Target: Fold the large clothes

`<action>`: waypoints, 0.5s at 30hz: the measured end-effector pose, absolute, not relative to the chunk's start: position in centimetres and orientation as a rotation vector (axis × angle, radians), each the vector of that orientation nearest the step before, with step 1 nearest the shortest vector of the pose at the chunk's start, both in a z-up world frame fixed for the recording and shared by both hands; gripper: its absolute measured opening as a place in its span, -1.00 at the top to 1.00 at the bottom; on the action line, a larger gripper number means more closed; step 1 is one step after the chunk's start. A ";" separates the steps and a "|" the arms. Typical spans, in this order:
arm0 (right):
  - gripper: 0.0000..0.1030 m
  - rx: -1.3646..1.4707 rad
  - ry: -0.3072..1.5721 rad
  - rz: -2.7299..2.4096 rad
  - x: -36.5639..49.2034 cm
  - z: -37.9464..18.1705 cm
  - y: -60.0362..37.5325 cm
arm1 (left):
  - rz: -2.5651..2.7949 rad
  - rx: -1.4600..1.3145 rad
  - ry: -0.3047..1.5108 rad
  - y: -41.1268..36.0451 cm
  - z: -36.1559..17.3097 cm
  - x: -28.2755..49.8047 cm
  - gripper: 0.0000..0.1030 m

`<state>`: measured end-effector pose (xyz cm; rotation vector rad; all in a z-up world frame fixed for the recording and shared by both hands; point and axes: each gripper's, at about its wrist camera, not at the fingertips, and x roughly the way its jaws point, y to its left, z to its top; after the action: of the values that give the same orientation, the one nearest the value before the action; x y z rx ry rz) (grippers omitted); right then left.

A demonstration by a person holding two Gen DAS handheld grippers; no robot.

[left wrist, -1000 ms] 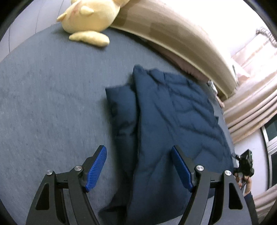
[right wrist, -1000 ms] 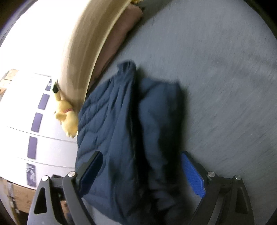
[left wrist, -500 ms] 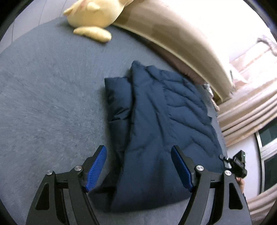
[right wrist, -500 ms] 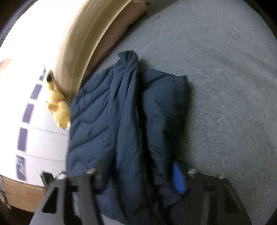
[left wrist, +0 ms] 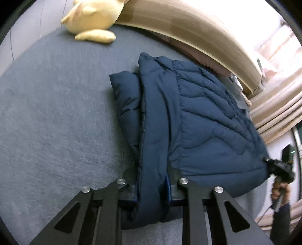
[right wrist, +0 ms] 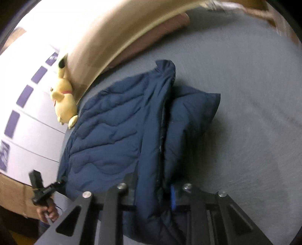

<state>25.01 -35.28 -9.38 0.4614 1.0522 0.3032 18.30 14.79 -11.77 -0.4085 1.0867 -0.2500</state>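
A navy quilted puffer jacket (left wrist: 198,120), already doubled lengthwise, lies on a grey bed cover (left wrist: 56,122) below a beige padded headboard (left wrist: 188,28); a yellow plush toy (left wrist: 94,17) rests well apart from it. The left claw (left wrist: 152,188) has just closed and is clamped on a thick roll of the jacket's near hem; the right claw (right wrist: 152,190) has likewise just closed on the hem's other end. The padded fabric is judged light, soft, springy and somewhat slippery. It should be gripped at the bunched hem through all layers, since thin folds may slide free.
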 end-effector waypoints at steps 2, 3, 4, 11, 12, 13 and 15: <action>0.50 0.451 1.063 0.296 25.0 -9.9 -35.2 | -0.235 -0.395 1.107 14.4 -13.1 18.3 0.54; 0.36 0.461 1.095 0.287 25.3 -11.2 -35.1 | -0.230 -0.393 1.124 14.2 -13.9 18.4 0.46; 0.23 0.485 1.142 0.269 25.9 -12.9 -35.2 | -0.225 -0.373 1.124 13.8 -13.9 18.7 0.43; -0.45 0.693 1.045 0.223 25.5 -13.9 -40.1 | -0.220 -0.329 1.032 15.9 -10.6 19.2 0.08; -0.45 0.704 1.011 0.216 25.8 -13.0 -40.9 | -0.209 -0.344 1.014 16.5 -10.2 19.7 -0.03; -0.45 0.713 0.985 0.212 26.2 -12.3 -41.4 | -0.201 -0.363 0.998 17.0 -10.0 20.4 -0.05; -0.45 0.704 0.973 0.221 27.4 -11.6 -41.0 | -0.217 -0.402 1.001 17.3 -10.1 22.2 -0.05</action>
<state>27.43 -40.95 -11.55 0.7039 0.9725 0.2207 22.17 17.28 -10.15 -0.4024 1.0007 -0.2168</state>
